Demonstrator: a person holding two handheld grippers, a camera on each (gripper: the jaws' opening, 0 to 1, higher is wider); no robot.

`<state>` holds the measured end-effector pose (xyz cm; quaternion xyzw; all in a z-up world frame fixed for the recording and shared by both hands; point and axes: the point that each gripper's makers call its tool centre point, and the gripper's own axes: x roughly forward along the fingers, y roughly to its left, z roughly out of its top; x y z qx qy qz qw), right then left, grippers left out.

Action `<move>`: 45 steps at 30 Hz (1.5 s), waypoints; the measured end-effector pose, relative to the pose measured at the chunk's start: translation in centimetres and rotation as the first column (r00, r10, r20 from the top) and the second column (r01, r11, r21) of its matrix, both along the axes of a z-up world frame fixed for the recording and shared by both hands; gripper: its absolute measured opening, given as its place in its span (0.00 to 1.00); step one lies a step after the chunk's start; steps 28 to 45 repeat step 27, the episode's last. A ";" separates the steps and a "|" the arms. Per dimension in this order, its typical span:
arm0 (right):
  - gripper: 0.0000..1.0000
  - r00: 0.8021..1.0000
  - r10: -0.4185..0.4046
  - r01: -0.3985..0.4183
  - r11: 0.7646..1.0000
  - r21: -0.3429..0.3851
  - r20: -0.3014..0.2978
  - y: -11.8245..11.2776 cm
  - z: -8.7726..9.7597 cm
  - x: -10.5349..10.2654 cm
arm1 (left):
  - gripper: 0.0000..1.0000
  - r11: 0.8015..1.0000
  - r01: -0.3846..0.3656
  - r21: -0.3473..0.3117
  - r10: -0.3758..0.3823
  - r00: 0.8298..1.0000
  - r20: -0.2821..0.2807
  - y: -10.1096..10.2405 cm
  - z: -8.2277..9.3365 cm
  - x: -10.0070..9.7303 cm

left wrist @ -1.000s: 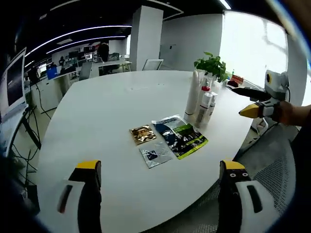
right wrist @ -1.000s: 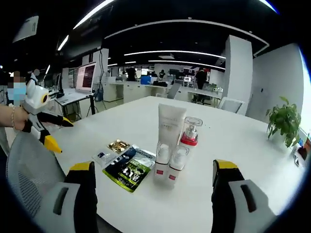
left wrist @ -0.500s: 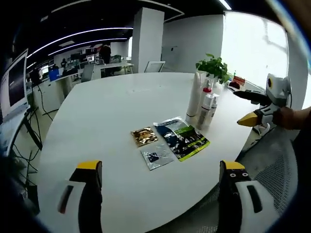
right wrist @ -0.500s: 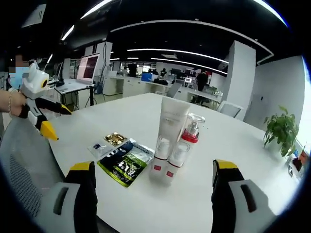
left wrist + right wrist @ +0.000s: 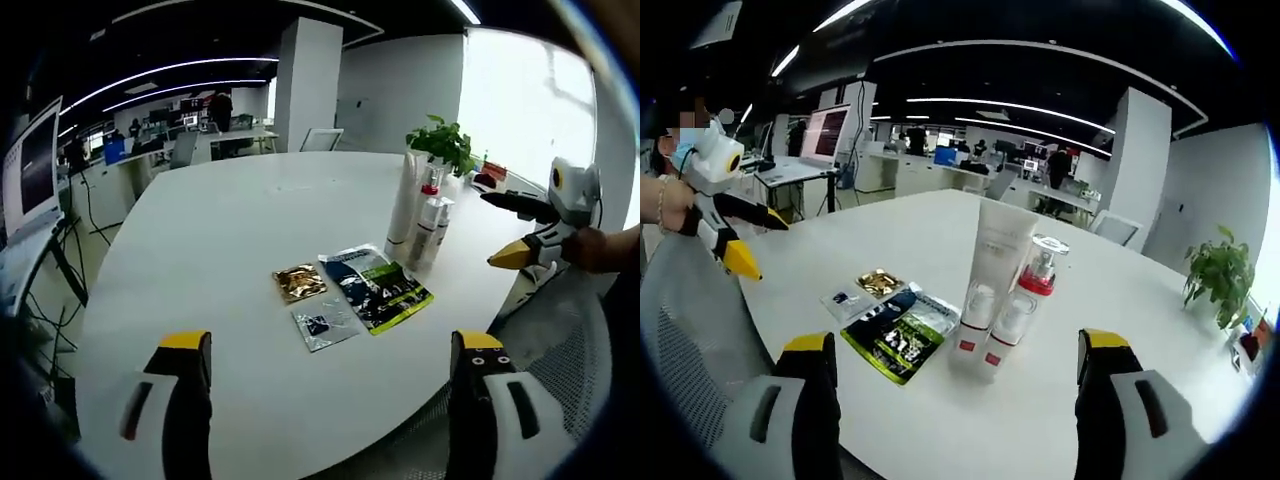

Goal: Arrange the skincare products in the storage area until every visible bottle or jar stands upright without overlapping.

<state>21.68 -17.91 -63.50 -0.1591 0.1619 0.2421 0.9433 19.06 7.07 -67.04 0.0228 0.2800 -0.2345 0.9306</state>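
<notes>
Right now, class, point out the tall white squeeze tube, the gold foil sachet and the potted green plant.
Tall white squeeze tube (image 5: 1002, 240), right gripper view, upper body.
Gold foil sachet (image 5: 299, 282), left gripper view, centre.
Potted green plant (image 5: 1217, 275), right gripper view, leaves.

We are holding two matching tools: the left gripper (image 5: 318, 400) and right gripper (image 5: 952, 400) are each showing black jaws with yellow tips and grey-white side plates. Our hand (image 5: 670, 205) is wearing a thin bracelet.
</notes>
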 end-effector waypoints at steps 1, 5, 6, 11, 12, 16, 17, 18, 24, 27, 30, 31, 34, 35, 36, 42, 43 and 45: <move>0.99 1.000 0.001 -0.001 1.000 0.000 -0.001 0.0 0.0 0.0 | 0.98 1.000 0.000 -0.001 0.000 1.000 0.001 0.0 0.0 0.0; 0.99 1.000 0.003 -0.003 1.000 -0.003 -0.003 0.0 -0.1 0.0 | 0.98 1.000 -0.002 0.001 0.002 1.000 0.000 0.0 0.0 0.0; 0.99 1.000 0.002 -0.002 1.000 -0.003 -0.006 0.0 -0.2 0.0 | 0.99 1.000 -0.005 0.001 0.005 1.000 0.001 0.1 0.0 0.0; 0.99 1.000 -0.006 0.006 1.000 -0.004 -0.012 -0.2 -0.3 0.1 | 0.99 1.000 -0.014 -0.002 0.014 1.000 0.000 0.2 -0.1 0.1; 0.99 1.000 -0.007 0.007 1.000 -0.005 -0.013 -0.2 -0.4 0.1 | 0.99 1.000 -0.012 0.000 0.012 1.000 0.001 0.2 0.0 0.1; 0.99 1.000 -0.006 0.006 1.000 -0.017 -0.013 -0.2 -0.4 0.1 | 0.99 1.000 -0.011 -0.003 0.011 1.000 -0.003 0.1 -0.1 0.1; 1.00 1.000 -0.008 0.008 1.000 -0.025 -0.019 -0.2 -0.6 0.1 | 0.99 1.000 -0.014 -0.009 0.014 1.000 -0.006 0.1 -0.1 0.0; 0.99 1.000 -0.008 0.008 1.000 -0.026 -0.021 -0.2 -0.6 0.1 | 0.99 1.000 -0.015 -0.009 0.015 1.000 -0.005 0.1 -0.1 0.0; 0.99 1.000 -0.015 0.014 1.000 -0.025 -0.021 -0.3 -0.6 0.2 | 0.99 1.000 -0.012 -0.012 0.012 1.000 -0.007 0.0 -0.1 0.0; 0.99 1.000 -0.019 0.019 0.999 -0.027 -0.023 -0.4 -0.7 0.2 | 0.98 1.000 -0.009 -0.015 0.009 1.000 -0.009 -0.1 -0.1 -0.1; 0.99 1.000 -0.019 0.019 0.999 -0.027 -0.023 -0.4 -0.7 0.2 | 0.98 1.000 -0.009 -0.015 0.009 1.000 -0.009 -0.1 -0.1 -0.1; 0.99 1.000 -0.019 0.019 0.999 -0.027 -0.023 -0.4 -0.7 0.2 | 0.98 1.000 -0.009 -0.015 0.009 1.000 -0.009 -0.1 -0.1 -0.1; 0.99 1.000 -0.019 0.019 0.999 -0.027 -0.023 -0.4 -0.7 0.2 | 0.98 1.000 -0.009 -0.015 0.009 1.000 -0.009 -0.1 -0.1 -0.1; 0.99 1.000 -0.019 0.019 0.999 -0.027 -0.023 -0.4 -0.7 0.2 | 0.98 1.000 -0.009 -0.015 0.009 1.000 -0.009 -0.1 -0.1 -0.1; 0.99 1.000 -0.019 0.019 0.999 -0.027 -0.023 -0.4 -0.7 0.2 | 0.98 1.000 -0.009 -0.015 0.009 1.000 -0.009 -0.1 -0.1 -0.1; 0.99 1.000 -0.019 0.019 0.999 -0.027 -0.023 -0.4 -0.7 0.2 | 0.98 1.000 -0.009 -0.015 0.009 1.000 -0.009 -0.1 -0.1 -0.1; 0.99 1.000 -0.019 0.019 0.999 -0.027 -0.023 -0.4 -0.7 0.2 | 0.98 1.000 -0.009 -0.015 0.009 1.000 -0.009 -0.1 -0.1 -0.1; 0.99 1.000 -0.019 0.019 0.999 -0.027 -0.023 -0.4 -0.7 0.2 | 0.98 1.000 -0.009 -0.015 0.009 1.000 -0.009 -0.1 -0.1 -0.1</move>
